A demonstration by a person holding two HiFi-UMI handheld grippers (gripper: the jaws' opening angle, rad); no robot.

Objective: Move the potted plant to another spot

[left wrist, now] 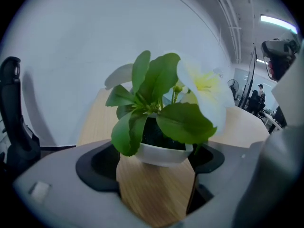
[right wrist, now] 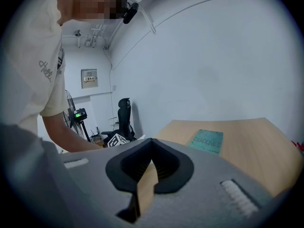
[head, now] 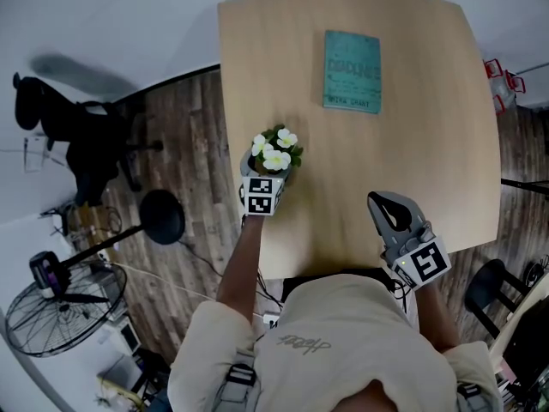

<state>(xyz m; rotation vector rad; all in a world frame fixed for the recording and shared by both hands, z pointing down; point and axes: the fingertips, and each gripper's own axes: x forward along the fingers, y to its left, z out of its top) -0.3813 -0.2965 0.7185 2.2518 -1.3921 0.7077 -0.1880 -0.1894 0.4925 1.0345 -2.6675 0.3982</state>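
Wooden tabletop [head: 412, 187] fills most of my view. Nearest, at its right edge, my right tool [head: 383, 202] hangs narrow with nothing in it, kept out of the way. Further in, by the left edge, my left tool [head: 266, 178] stands wide so it can straddle the potted plant [head: 276, 151] at its mouth, pads not pressing the white pot. A teal book [head: 352, 71] lies beyond, well apart.

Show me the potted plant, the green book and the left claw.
potted plant [head: 276, 154]: head view, white flowers.
green book [head: 352, 71]: head view, cover's middle.
left claw [left wrist: 155, 161]: left gripper view, midway between its jaws.
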